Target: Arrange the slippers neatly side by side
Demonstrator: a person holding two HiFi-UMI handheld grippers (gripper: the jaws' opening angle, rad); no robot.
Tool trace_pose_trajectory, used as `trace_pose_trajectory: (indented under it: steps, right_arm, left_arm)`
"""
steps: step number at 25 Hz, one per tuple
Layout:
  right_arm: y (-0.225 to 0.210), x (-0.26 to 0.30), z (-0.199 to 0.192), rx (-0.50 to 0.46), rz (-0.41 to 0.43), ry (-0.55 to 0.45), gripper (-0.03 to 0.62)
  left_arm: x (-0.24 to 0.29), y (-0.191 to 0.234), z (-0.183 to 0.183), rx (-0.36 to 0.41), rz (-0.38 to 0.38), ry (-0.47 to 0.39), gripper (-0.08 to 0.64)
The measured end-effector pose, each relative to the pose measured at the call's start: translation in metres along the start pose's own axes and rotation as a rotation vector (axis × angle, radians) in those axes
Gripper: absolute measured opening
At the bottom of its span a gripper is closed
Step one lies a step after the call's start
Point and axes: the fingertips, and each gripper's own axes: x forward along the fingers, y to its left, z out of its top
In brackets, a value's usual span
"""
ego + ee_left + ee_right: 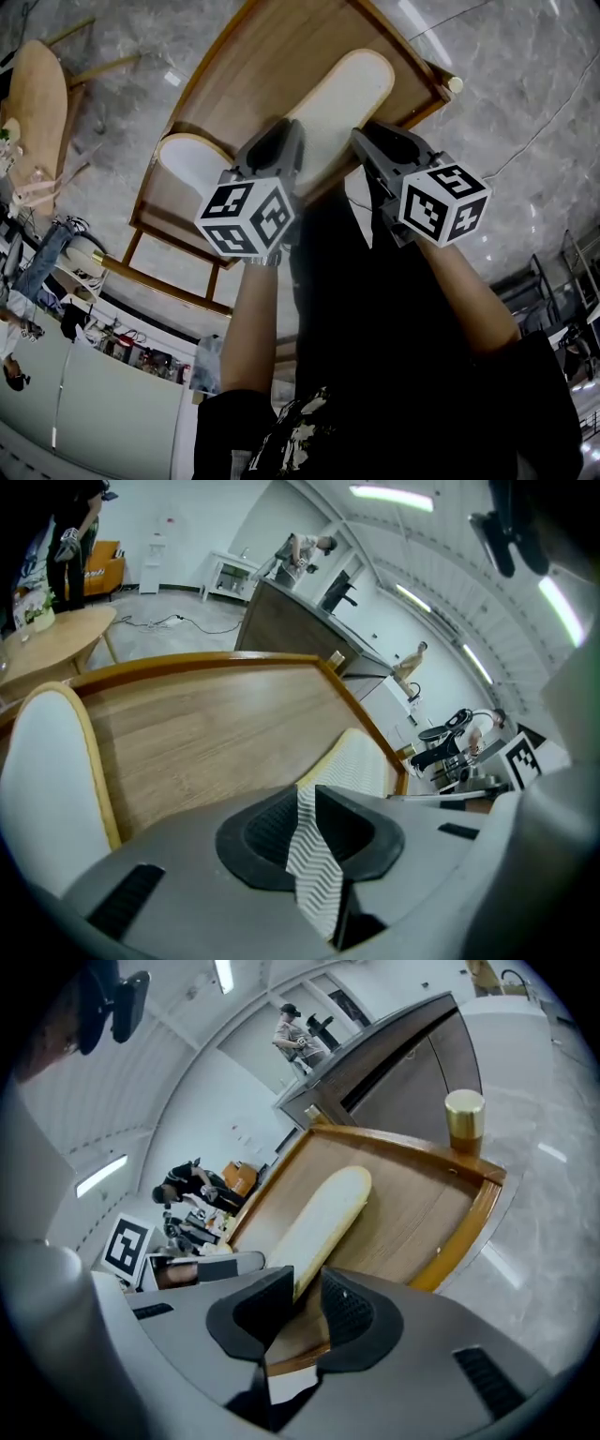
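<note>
Two white slippers lie on a wooden tray-like table point(258, 56). The long slipper point(349, 94) runs away from me in the middle; the other slipper point(190, 161) lies at the left, partly behind my left gripper point(278, 150). In the left gripper view my left gripper point(307, 803) is shut on the near end of the long slipper point(361, 761), pinching its chevron-ribbed edge. My right gripper point(380, 150) is at the same end, on the right. In the right gripper view its jaws point(305, 1288) stand open, with the slipper point(323, 1213) reaching just into the gap.
The table has a raised wooden rim point(473, 1213) and a brass knob point(464, 1115) at one corner. A round wooden table point(33, 103) stands to the left on the marble floor point(525, 84). People and desks are far behind.
</note>
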Motion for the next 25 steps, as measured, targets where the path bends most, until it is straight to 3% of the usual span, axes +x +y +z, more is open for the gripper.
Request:
trace_pose_trajectory:
  steps: [7, 9, 11, 16, 20, 25]
  right_arm:
    - [0.002, 0.001, 0.011, 0.09, 0.038, -0.051, 0.051]
    - [0.008, -0.001, 0.018, 0.056, 0.051, -0.082, 0.044]
    - [0.022, -0.005, 0.028, -0.056, 0.062, -0.115, 0.04]
    - [0.066, -0.023, 0.053, -0.435, 0.115, -0.181, 0.035]
    - [0.091, -0.043, 0.078, -0.638, 0.136, -0.252, 0.028]
    - [0.139, -0.069, 0.103, -1.103, 0.127, -0.447, 0.021]
  left_arm:
    - [-0.003, -0.003, 0.004, 0.0, -0.006, -0.015, 0.067]
    - [-0.005, -0.003, 0.004, -0.003, -0.01, -0.022, 0.071]
    - [-0.009, -0.003, 0.007, -0.011, -0.01, -0.041, 0.074]
    - [-0.032, -0.01, 0.017, -0.081, -0.017, -0.137, 0.081]
    - [-0.057, -0.01, 0.024, -0.107, 0.012, -0.21, 0.084]
    - [-0.08, 0.003, 0.009, -0.142, 0.059, -0.241, 0.083]
